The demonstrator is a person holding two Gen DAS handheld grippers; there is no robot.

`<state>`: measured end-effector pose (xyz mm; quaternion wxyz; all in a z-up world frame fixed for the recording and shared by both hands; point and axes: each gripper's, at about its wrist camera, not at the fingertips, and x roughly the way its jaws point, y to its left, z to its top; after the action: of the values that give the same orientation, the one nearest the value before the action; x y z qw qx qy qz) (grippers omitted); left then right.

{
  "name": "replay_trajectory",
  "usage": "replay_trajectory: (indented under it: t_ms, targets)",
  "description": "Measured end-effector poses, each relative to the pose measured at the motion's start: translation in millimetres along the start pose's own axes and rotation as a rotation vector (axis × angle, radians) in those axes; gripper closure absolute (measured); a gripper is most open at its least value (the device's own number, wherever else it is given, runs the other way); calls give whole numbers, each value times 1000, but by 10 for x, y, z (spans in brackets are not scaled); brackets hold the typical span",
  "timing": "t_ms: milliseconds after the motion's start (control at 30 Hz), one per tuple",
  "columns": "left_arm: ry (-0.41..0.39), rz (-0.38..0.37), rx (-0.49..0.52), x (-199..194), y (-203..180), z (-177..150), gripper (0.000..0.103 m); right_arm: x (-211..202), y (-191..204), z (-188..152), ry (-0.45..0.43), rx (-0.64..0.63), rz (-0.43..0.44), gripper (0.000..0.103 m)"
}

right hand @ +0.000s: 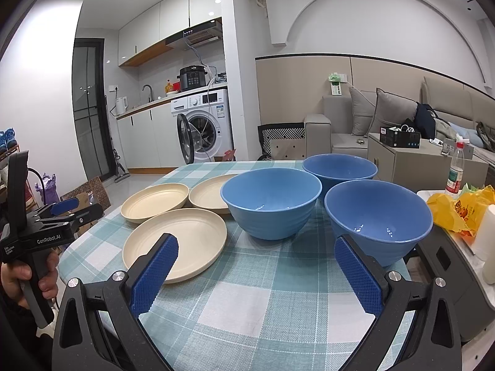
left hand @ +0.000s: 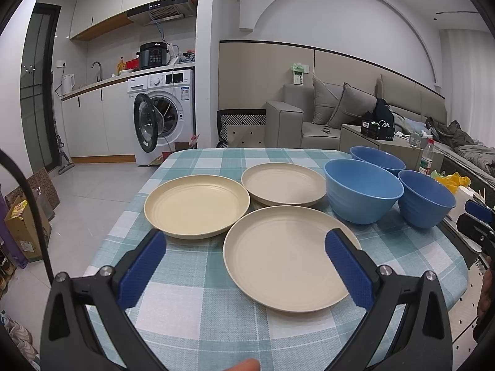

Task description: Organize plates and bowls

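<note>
A: Plates and bowls sit on our checked tablecloth [left hand: 198,303]. Nearest us is a cream plate [left hand: 278,266]; the left gripper [left hand: 244,266] hangs above its near edge with its blue pads spread wide, pinching nothing.

B: And our right gripper [right hand: 256,272] is just as wide apart over bare cloth, with the nearest blue bowl [right hand: 377,219] just past its right finger.

A: Farther on we see a second cream plate [left hand: 196,205] to the left and a third plate [left hand: 283,184] behind, close together. The middle bowl [right hand: 270,201] stands beside that third plate, and the far bowl [right hand: 340,167] is partly hidden behind the other two.

B: Any writing? From the right wrist view we read "GenRobot.AI" on the left gripper's body [right hand: 49,239], held in a hand [right hand: 18,275]. The smaller print beside it is too fine for us.

A: The bottle [right hand: 456,170] on the right has a green label we cannot read. Far off, the washing machine [left hand: 164,114] stands with its door open; its stickers and the cooker [left hand: 153,54] above it are too small to make out.
</note>
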<state>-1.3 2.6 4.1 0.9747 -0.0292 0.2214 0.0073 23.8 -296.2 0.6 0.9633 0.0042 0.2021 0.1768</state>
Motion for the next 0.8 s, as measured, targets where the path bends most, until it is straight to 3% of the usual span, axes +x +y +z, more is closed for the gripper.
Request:
replay_trajectory:
  t_ms: [800]
  targets:
    - [-2, 4, 5, 11, 93, -17, 0, -9, -50, -18, -1, -6, -1, 0]
